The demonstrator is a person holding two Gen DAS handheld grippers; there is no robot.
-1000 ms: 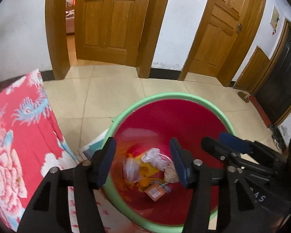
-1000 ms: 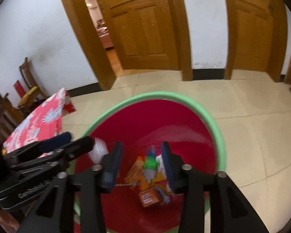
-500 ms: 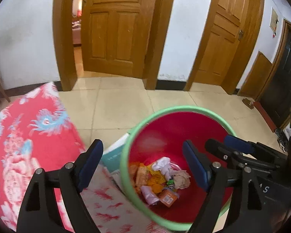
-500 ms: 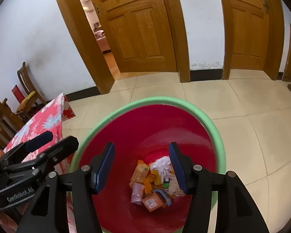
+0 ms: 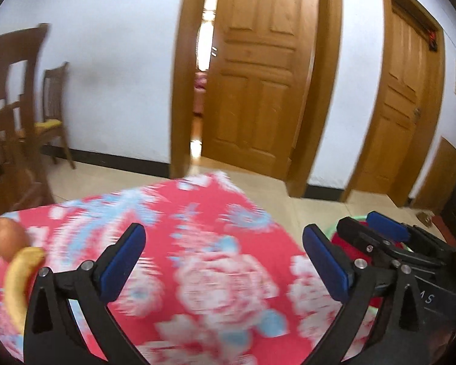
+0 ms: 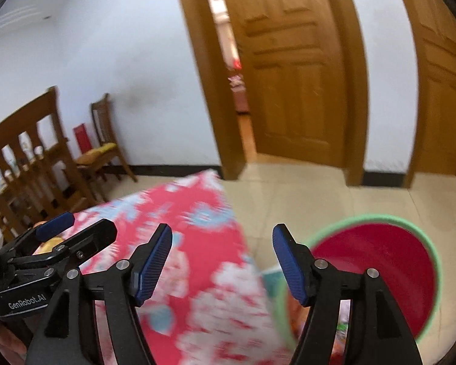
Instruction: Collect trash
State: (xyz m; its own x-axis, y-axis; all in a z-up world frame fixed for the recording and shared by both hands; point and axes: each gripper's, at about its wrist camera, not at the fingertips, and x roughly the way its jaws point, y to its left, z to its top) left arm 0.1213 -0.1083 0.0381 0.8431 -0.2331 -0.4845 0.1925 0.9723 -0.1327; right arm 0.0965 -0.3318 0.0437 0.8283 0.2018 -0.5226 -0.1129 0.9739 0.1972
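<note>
- The red plastic bin with a green rim [image 6: 377, 276] stands on the tiled floor just beside the table; blurred scraps of trash [image 6: 340, 325] show low inside it.
- The left gripper [image 5: 225, 261] hangs spread wide and empty above the red floral tablecloth [image 5: 203, 243].
- The right gripper [image 6: 222, 258] is also released, holding nothing, over the table edge.
- A yellow banana [image 5: 19, 279] and an orange-brown fruit [image 5: 7, 238] lie on the cloth.
- Wooden chairs [image 6: 103, 149] stand behind.
</note>
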